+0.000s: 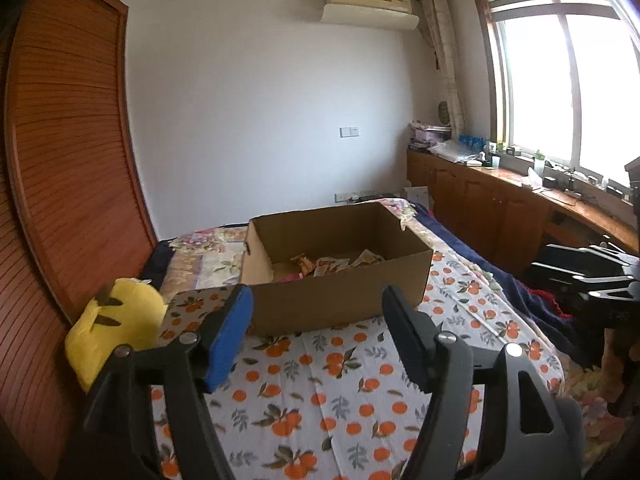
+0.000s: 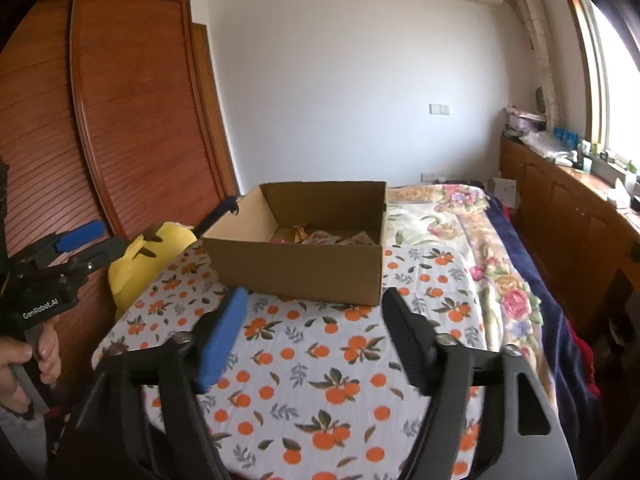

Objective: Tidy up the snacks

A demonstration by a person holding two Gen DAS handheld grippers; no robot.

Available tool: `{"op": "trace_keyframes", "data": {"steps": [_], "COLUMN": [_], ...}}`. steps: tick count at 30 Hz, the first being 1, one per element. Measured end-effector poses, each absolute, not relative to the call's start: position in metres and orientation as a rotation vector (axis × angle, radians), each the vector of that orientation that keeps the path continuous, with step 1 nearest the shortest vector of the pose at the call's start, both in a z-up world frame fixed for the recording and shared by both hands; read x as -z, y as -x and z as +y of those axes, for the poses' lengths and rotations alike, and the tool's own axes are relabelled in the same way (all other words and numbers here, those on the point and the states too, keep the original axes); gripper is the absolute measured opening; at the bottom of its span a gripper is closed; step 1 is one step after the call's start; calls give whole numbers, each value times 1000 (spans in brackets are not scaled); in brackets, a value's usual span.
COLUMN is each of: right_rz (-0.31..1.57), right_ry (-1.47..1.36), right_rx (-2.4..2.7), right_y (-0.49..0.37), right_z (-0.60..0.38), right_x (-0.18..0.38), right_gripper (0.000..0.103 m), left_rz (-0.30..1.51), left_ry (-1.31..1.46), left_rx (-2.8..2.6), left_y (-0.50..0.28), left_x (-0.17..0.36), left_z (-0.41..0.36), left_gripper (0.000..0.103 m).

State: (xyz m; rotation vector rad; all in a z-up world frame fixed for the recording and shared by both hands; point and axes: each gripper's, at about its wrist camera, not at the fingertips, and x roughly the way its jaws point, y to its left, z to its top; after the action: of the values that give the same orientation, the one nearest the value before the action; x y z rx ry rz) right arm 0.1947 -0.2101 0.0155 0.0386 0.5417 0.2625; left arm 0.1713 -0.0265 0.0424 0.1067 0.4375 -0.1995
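**Op:** Left gripper (image 1: pixel 316 332) is spread, nothing between the jaws, hanging over the sheet (image 1: pixel 320 380). Right gripper (image 2: pixel 312 336) same: jaws apart, empty. From the right wrist I also see the left gripper at 9 o'clock, in a hand (image 2: pixel 24 364), short of the box.

**Lead:** Where's the box?

**Op:** Box (image 1: pixel 340 300) sits on the sheet at 12 o'clock from both grippers, just past the fingertips, not touching them. Open top, upright. Snacks (image 1: pixel 336 266) lie loose on its floor, toward the far right part; a few wrappers, can't read them or count them.

**Lead:** Progress?

**Op:** My read: mostly done. I see no snacks left on the sheet in either view, and both grippers are empty. What I can't judge is whether the packets inside still need lining up; they look scattered, and the near wall hides part of the floor.

**Lead:** Box orientation?

**Op:** In the left view its long axis runs roughly 9 to 3, slightly skewed, right end farther back. One long wall faces me. In the right view the near corner points toward 8 o'clock.

**Lead:** Anything nearby?

**Op:** Yellow plush (image 1: pixel 116 328) at 10 o'clock from the left gripper, off the sheet's left edge, clear of the box. Wardrobe (image 1: pixel 68 140) behind it.
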Motion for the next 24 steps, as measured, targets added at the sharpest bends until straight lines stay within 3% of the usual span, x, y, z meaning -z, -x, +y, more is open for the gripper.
{"op": "trace_keyframes", "data": {"steps": [1, 3, 6, 9, 11, 24], "right_rz": [529, 515, 510, 515, 518, 489], "right_ry": [-39, -38, -41, -45, -39, -19], "right_rx": [-253, -238, -216, -206, -198, -114], "right_y": [-186, -174, -159, -145, -135, -75], "right_z": [-211, -214, -217, -218, -218, -210], "right_x": [-15, -14, -10, -5, -2, 11], "right_gripper": [88, 92, 103, 103, 103, 103], "left_rz": [441, 447, 443, 434, 438, 414], "left_ry": [-99, -89, -91, -99, -80, -101], "left_rx": [192, 179, 143, 113, 117, 62], "left_y": [-164, -154, -138, -120, -110, -52], "left_x": [-42, -40, -37, -33, -30, -10], "left_z": [-24, -19, -15, -15, -11, -21], "left_gripper": [70, 77, 78, 81, 103, 103]}}
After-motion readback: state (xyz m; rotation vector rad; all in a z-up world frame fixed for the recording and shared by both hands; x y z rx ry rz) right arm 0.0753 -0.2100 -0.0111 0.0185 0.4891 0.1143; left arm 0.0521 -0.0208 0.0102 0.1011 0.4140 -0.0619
